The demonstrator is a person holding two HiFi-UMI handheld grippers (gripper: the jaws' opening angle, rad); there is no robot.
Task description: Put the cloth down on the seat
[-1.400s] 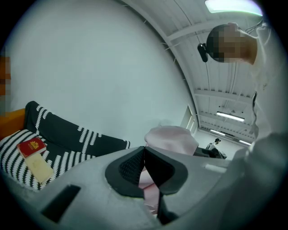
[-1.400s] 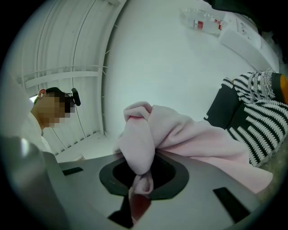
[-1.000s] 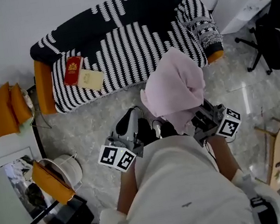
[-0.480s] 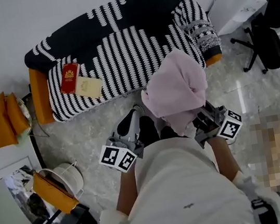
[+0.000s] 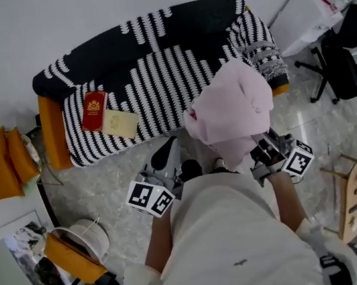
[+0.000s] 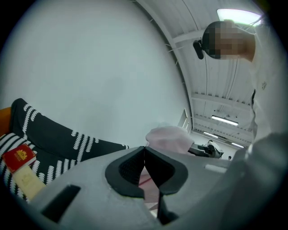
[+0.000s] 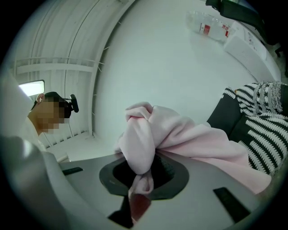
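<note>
Holding the soft pink fleece cloth [image 5: 230, 107] bunched in your right gripper's [image 7: 141, 177] clamped jaws, raised before the black-and-white striped sofa seat [image 5: 156, 88], your left gripper [image 6: 145, 155] closed and empty, you have yet to lay it down.

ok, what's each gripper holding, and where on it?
The right gripper is shut on the cloth, pinching a bunched fold; the rest is heaped over it. The left gripper is shut and empty.
</note>
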